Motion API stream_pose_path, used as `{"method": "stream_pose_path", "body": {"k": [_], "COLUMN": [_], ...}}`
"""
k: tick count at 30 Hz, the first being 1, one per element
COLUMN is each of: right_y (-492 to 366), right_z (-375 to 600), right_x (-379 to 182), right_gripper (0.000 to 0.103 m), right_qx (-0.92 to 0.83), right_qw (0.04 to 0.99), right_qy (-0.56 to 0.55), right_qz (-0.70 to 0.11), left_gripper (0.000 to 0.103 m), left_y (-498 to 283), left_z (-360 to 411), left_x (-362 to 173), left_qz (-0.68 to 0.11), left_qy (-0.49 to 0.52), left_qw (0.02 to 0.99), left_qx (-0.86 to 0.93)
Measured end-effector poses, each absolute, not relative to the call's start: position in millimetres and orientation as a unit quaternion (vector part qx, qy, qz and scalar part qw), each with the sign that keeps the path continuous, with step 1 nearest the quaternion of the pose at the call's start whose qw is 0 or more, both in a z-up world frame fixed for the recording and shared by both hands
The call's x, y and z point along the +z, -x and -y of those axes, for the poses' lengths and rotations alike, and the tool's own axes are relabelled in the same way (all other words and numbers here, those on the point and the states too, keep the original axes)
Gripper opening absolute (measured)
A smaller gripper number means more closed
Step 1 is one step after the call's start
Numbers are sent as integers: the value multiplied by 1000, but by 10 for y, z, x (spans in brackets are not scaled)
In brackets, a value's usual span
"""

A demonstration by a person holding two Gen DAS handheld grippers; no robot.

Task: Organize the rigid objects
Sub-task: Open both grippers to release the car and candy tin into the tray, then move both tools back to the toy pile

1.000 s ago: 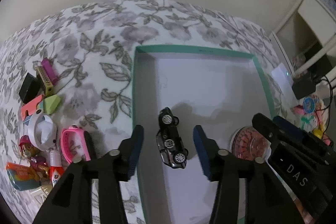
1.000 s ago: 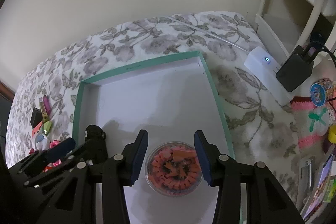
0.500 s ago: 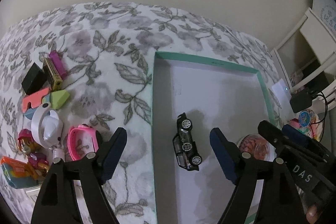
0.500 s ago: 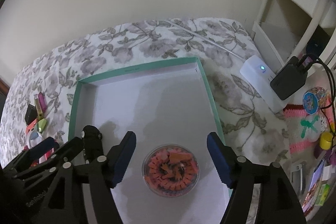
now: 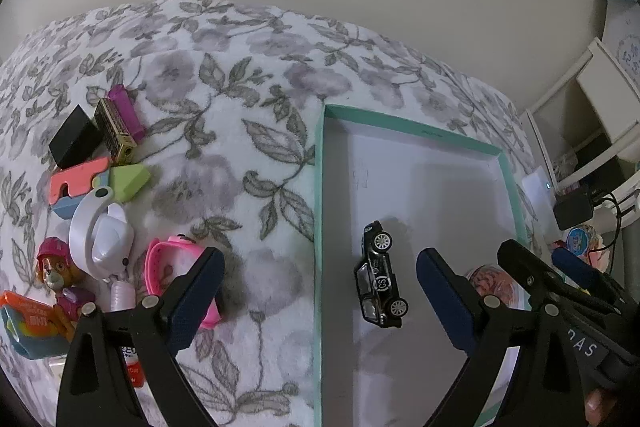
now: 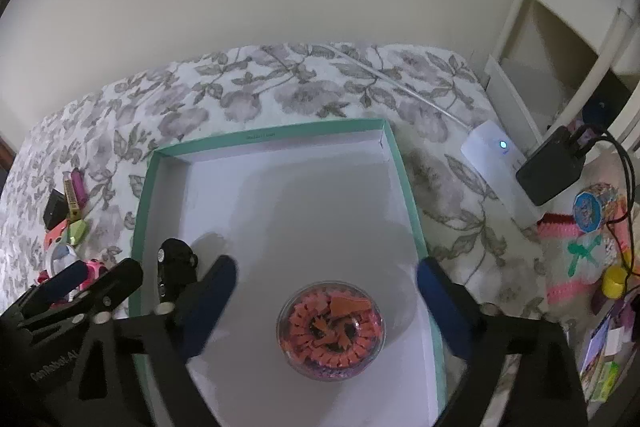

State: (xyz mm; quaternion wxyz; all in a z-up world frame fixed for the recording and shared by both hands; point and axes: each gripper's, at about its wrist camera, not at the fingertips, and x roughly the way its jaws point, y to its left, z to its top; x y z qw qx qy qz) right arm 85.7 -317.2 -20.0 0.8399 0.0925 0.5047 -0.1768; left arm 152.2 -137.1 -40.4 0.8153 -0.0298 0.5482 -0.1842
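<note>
A white tray with a teal rim point(image 5: 320, 187) point(image 6: 272, 135) lies on a flowered blanket. On its floor a black toy car point(image 5: 380, 283) point(image 6: 172, 267) lies on its side. It sits between the fingers of my left gripper point(image 5: 316, 267), whose jaws are opening wide and touch nothing. A round clear container of orange pieces point(image 6: 331, 329) stands in the tray just below my right gripper point(image 6: 326, 271). That gripper's jaws are also opening, well clear of the container. Each gripper shows at the edge of the other's view.
Left of the tray lie loose toys: a pink watch point(image 5: 172, 267), a white gadget point(image 5: 100, 231), a dog figure point(image 5: 56, 267), a black box point(image 5: 74, 141) and small coloured blocks. To the right sit a white device point(image 6: 492, 155), a black adapter point(image 6: 552, 171), cables and shelves.
Both grippers' jaws have spread from close beside the car and the container to wide apart. The left gripper has shifted left, so more of the toy pile shows.
</note>
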Motion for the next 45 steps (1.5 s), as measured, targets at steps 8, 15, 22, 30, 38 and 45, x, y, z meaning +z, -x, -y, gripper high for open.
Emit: {"method": "stream_pose_path", "body": {"k": [8, 15, 22, 30, 38, 45], "right_y": [-842, -843, -903, -1021, -1142, -1219], "right_z": [3186, 3135, 2872, 2247, 1471, 1080], "right_x": [-193, -128, 64, 332, 392, 95], "right_gripper": [103, 103, 103, 103, 103, 101], "right_qx": [-182, -183, -143, -67, 20, 59], "right_qw": [844, 853, 877, 898, 903, 882], "right_qy": [-90, -88, -87, -63, -51, -42], "right_qz": [-496, -481, -451, -429, -426, -465], "left_gripper": [98, 98, 98, 98, 98, 98], "left_y": [-1508, -1546, -1612, -1632, -1549, -1488], "left_z": [1323, 1186, 808, 201, -516, -951], "left_x": [-337, -168, 183, 554, 586, 262], "left_qz": [-521, -498, -459, -459, -476, -522], "left_qy": [48, 59, 81, 73, 56, 106], "left_qw": [830, 845, 871, 880, 877, 846], "left_qx": [-192, -187, -159, -103, -4, 23]}}
